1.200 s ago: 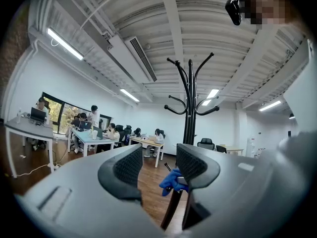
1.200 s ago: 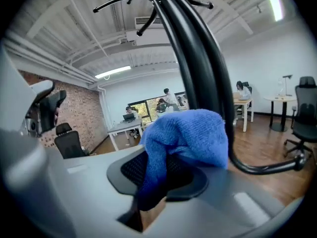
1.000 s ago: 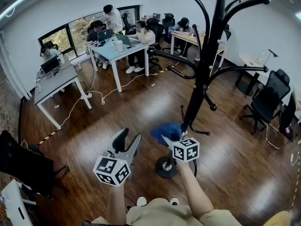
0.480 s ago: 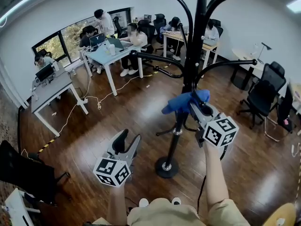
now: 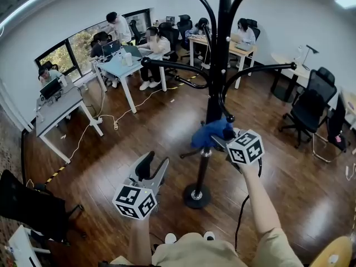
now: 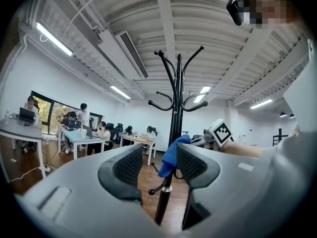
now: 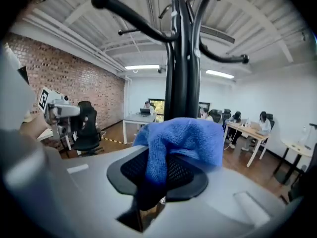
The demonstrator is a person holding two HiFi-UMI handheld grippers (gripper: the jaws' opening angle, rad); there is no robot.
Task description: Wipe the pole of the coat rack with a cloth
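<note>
One soft blue microfibre cloth (image 5: 207,134) sits pinched in the right hand-held gripper (image 5: 221,142), at the black metal coat-rack pole (image 5: 216,88), below its hooks. The left hand-held gripper (image 5: 153,164) is spread, empty. The cloth looks light and limp; grip a thick fold.

Right tongs (image 5: 221,139), arm stretched forward, clamp the blue cloth (image 5: 207,133) against the pole (image 5: 216,88). Left tongs (image 5: 154,167) hang left of that pole, jaws apart, empty.

Wooden floor (image 5: 150,138) bears coat rack (image 5: 214,90)
</note>
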